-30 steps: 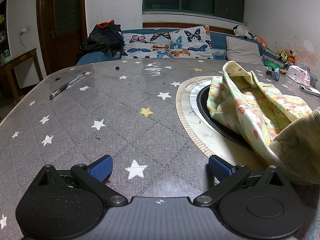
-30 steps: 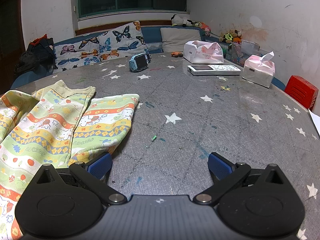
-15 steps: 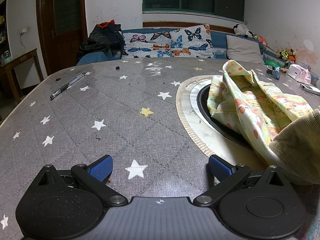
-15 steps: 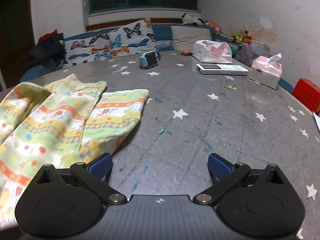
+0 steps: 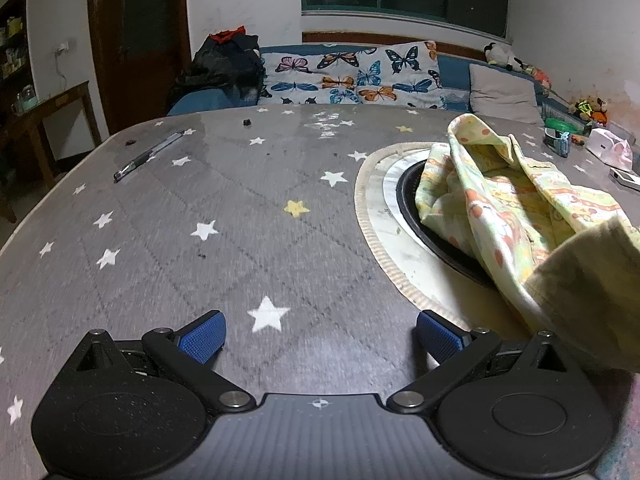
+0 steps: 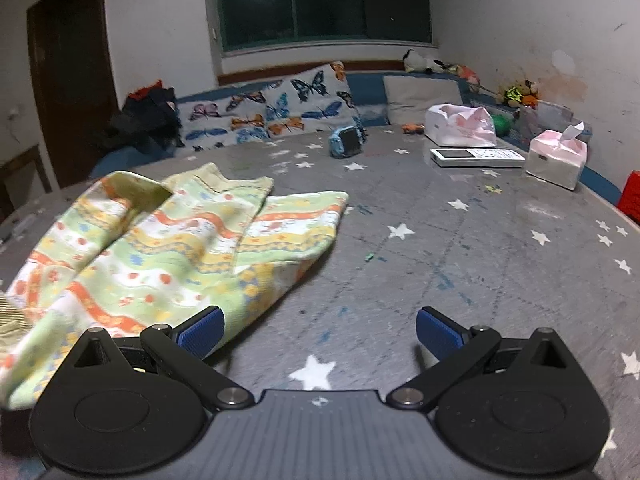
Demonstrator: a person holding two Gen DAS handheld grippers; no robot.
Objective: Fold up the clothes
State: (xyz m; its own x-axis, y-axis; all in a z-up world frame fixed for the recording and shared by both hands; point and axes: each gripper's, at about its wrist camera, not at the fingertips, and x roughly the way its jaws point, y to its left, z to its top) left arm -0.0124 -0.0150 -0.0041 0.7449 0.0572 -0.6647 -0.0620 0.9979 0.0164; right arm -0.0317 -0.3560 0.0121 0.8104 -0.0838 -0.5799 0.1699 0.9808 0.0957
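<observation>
The left gripper [image 5: 319, 338] is hovering low over the star-printed tablecloth [image 5: 224, 216], its blue pads [image 5: 202, 337] spread wide and holding nothing; the patterned garment [image 5: 516, 216] is lying off to its right, heaped over the dark round recess [image 5: 408, 204] in the table's middle, and a plain yellowish fold of it is reaching down close to the right-hand finger, though contact there cannot be judged; a pen [image 5: 149, 155] is resting well apart at the far left. Over on the other side, the right gripper [image 6: 319, 334] is also standing wide open with nothing between its fingers; the same garment [image 6: 172, 248] is spreading out to its left, crumpled and unfolded, its near hem lying just beside or under the left blue pad [image 6: 201, 336]; the gap between the fingers is showing only tablecloth [image 6: 460, 248]; farther back a blue toy watch [image 6: 346, 142], a white remote [image 6: 476, 157] and a pink tissue pack [image 6: 557, 159] are sitting well apart from the cloth.
</observation>
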